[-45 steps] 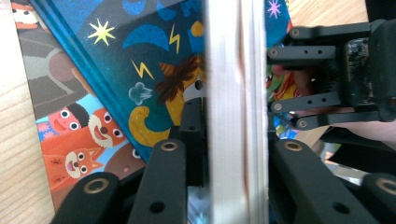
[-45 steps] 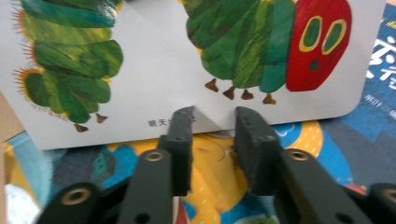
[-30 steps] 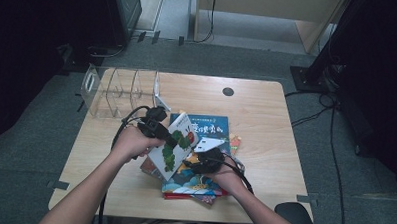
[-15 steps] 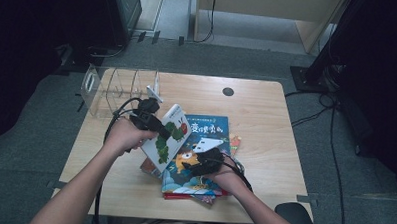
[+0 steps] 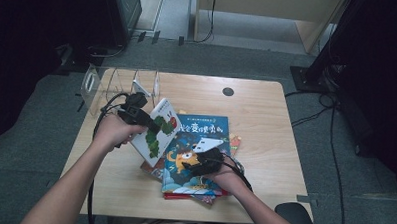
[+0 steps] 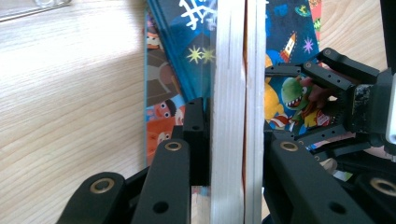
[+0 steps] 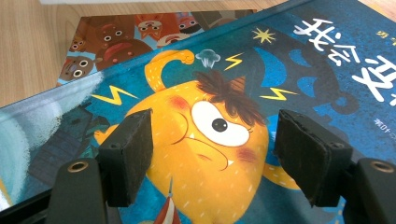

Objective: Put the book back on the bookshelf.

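At table middle: left gripper (image 5: 145,121) pinches white book (image 5: 158,130), may slip toward 6 o'clock. Right gripper (image 5: 194,164) just opened, empty, over blue book (image 5: 203,137); touching, probably.

The white caterpillar book (image 5: 158,133) is lifted and tilted on edge above the stack's left side, clamped at its left edge. The blue book (image 5: 197,152) with a yellow one-eyed monster lies flat atop the stack on the wooden table.
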A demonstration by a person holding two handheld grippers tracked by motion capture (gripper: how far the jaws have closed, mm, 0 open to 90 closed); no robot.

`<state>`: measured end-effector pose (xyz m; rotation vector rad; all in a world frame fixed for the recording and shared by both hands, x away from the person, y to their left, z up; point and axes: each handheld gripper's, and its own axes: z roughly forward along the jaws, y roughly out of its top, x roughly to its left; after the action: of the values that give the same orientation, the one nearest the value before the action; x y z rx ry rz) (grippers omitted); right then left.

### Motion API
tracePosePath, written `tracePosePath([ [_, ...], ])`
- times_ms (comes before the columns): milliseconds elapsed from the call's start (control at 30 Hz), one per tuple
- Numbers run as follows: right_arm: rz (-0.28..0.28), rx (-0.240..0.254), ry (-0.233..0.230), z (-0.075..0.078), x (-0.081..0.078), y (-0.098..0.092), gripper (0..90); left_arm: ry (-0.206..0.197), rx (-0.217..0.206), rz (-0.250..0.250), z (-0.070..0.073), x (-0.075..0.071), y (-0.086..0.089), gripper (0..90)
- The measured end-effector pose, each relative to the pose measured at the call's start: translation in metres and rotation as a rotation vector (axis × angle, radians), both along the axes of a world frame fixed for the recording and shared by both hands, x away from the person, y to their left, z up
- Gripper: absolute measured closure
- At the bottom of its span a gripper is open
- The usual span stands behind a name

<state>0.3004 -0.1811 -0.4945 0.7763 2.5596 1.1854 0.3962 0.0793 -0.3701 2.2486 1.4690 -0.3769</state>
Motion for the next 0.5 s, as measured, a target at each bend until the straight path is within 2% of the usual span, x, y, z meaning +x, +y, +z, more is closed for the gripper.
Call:
tracePosePath([
  [500, -0.003, -0.002, -0.001, 0.0, 0.0, 0.0, 27.3, 0.013, 0.003, 0.045, -0.002, 0.007, 0.023, 76.8],
])
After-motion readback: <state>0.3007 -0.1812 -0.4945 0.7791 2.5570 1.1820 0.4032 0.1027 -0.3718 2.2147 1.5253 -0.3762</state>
